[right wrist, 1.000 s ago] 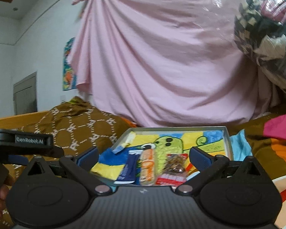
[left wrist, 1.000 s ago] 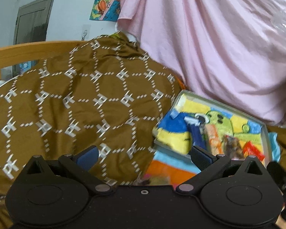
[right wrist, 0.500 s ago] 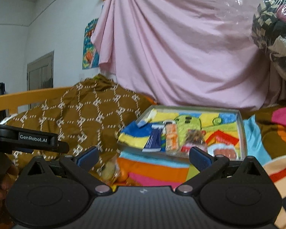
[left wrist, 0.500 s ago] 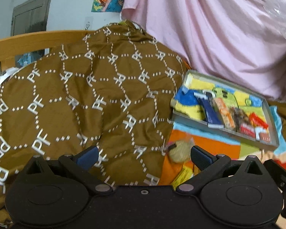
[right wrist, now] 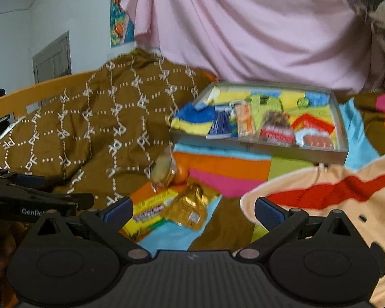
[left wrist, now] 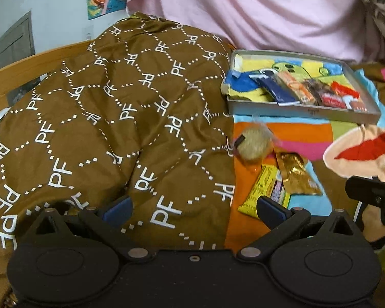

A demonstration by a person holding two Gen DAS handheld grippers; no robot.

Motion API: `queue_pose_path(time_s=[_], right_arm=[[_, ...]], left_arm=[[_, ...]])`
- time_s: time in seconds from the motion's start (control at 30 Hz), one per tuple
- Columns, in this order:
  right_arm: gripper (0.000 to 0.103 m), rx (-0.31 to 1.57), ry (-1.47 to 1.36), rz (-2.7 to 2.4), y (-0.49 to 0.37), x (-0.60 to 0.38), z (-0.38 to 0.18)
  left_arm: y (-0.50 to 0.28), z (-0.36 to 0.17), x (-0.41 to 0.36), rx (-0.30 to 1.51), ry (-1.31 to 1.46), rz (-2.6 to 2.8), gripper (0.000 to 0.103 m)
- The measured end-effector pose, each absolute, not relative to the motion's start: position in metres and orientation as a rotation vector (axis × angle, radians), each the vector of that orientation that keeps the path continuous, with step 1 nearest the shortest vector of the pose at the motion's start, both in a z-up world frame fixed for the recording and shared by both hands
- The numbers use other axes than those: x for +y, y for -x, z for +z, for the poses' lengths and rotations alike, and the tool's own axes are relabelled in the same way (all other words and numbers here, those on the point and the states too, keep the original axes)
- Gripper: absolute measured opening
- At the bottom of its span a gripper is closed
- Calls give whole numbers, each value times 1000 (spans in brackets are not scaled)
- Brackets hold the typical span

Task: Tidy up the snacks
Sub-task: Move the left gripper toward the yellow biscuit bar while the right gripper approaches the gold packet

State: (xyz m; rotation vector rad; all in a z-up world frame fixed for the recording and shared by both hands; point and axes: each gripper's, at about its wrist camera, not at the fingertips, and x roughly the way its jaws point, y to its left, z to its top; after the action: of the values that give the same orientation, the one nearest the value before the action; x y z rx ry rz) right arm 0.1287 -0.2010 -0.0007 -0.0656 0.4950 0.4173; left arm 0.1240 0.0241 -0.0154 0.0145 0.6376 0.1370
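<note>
Brown quilt (left wrist: 110, 118) lies beside the tray (left wrist: 302, 109), which already holds a row of snacks. Three loose ones wait just below the tray — round cookie pack (left wrist: 254, 145), gold packet (right wrist: 190, 206), yellow bar (right wrist: 151, 211). Picking up comes next. Left gripper (left wrist: 193, 209) and right gripper (right wrist: 192, 209) gape wide, empty. Both have dipped lower than before.
</note>
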Motion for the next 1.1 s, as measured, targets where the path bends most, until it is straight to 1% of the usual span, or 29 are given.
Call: queue_pose_path(time_s=[0.47,0.7,1.1], right_arm=[[103,640,49,395,-148,-200,-17],[103,679,47,391,-159,-198,-21],[103,759,-20,384,-200,-209,-24]], left_arm=[[-130,-24,22,672,-31,110,102],[-129,-25,18,645,-57,86,102],[-150,-26,-8,618,-204,-21,102]])
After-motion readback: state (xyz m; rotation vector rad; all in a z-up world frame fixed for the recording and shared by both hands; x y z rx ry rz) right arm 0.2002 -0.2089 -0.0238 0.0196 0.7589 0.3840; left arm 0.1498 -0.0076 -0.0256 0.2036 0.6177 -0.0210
